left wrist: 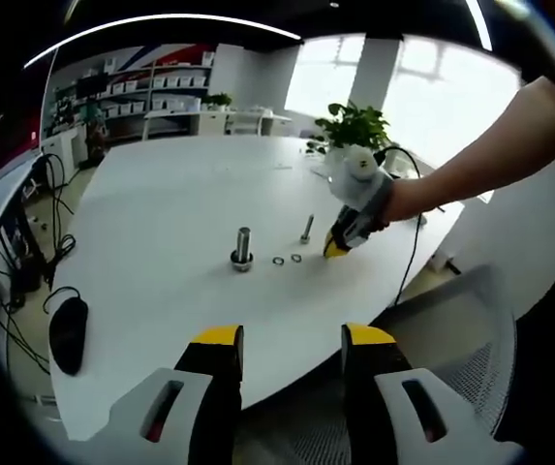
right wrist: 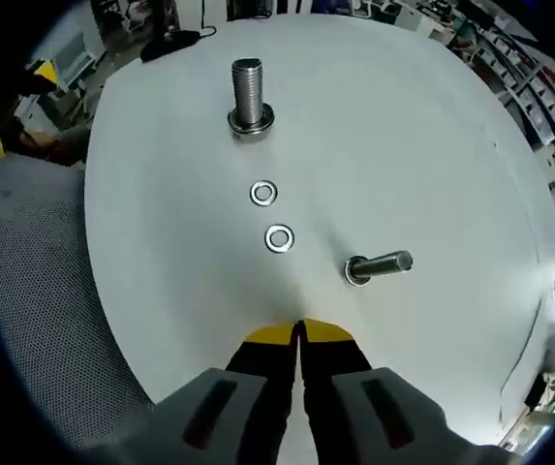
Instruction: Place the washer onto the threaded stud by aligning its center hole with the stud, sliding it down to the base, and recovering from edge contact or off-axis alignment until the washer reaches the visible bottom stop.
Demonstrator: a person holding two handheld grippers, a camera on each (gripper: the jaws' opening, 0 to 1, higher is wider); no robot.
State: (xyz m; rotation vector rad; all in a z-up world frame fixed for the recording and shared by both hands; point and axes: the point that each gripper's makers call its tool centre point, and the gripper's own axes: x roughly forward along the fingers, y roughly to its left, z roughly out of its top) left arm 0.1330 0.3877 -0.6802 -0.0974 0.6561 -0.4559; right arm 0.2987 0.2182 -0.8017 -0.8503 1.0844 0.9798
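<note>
A large threaded stud [right wrist: 248, 93] stands upright on the white table [right wrist: 403, 126], with a washer around its base. Two loose washers lie flat in front of it, one nearer the stud [right wrist: 263, 193] and one nearer me [right wrist: 279, 237]. A smaller stud [right wrist: 379, 265] stands to the right. My right gripper [right wrist: 299, 334] is shut and holds nothing, low over the table just short of the washers. In the left gripper view the large stud [left wrist: 243, 248], washers [left wrist: 287, 260] and small stud [left wrist: 307, 229] sit mid-table, the right gripper [left wrist: 336, 247] beside them. My left gripper [left wrist: 284, 341] is open, back at the table's near edge.
A black mouse [left wrist: 68, 331] lies at the table's left edge, with cables [left wrist: 25, 242] hanging beyond. A potted plant [left wrist: 353, 126] stands at the far side. A grey mesh chair [left wrist: 451, 339] sits below the table's near edge. A person's arm [left wrist: 480, 155] reaches in from the right.
</note>
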